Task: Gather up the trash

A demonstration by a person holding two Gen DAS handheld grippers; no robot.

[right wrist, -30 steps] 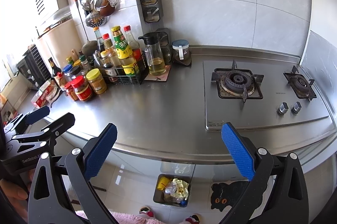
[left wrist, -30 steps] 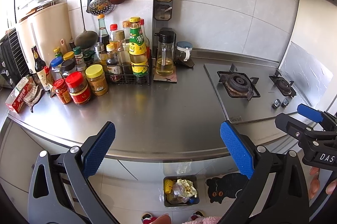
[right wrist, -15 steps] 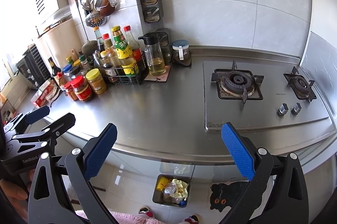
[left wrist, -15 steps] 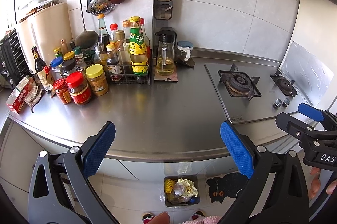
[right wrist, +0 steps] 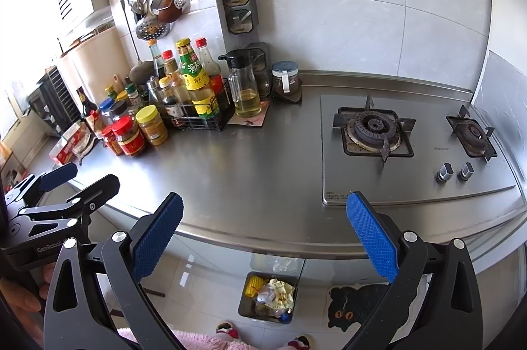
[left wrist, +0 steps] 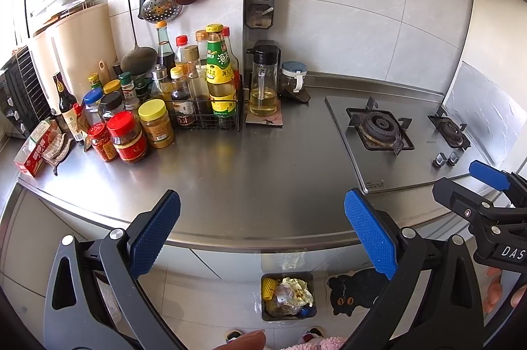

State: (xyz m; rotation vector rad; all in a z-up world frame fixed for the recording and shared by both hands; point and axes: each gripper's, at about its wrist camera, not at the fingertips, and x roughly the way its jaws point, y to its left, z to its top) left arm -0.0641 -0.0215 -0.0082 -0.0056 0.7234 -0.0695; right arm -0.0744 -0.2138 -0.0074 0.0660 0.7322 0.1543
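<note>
Left gripper (left wrist: 262,234): jaws spread wide, nothing between the blue pads. Right gripper (right wrist: 263,234): jaws likewise wide apart and empty. Both hang just off the front edge of the bench (left wrist: 250,172), side by side, pointing toward the back wall.

Change over the last second: almost none. Both views match the earlier ones apart from a slight drift, and neither gripper has closed or advanced.

The steel bench surface between the front edge and the back carries no loose trash that can be made out. Condiment jars and bottles (left wrist: 158,106) crowd the rear left corner; a red carton (left wrist: 34,152) lies at the left edge. The gas hob (right wrist: 411,149) occupies the right end.

The trash bin (left wrist: 286,297) stands on the floor below the front edge, holding crumpled wrappers (right wrist: 276,292) and a yellow item.

Judgement: collection appears finished, or paused pending a new target.
</note>
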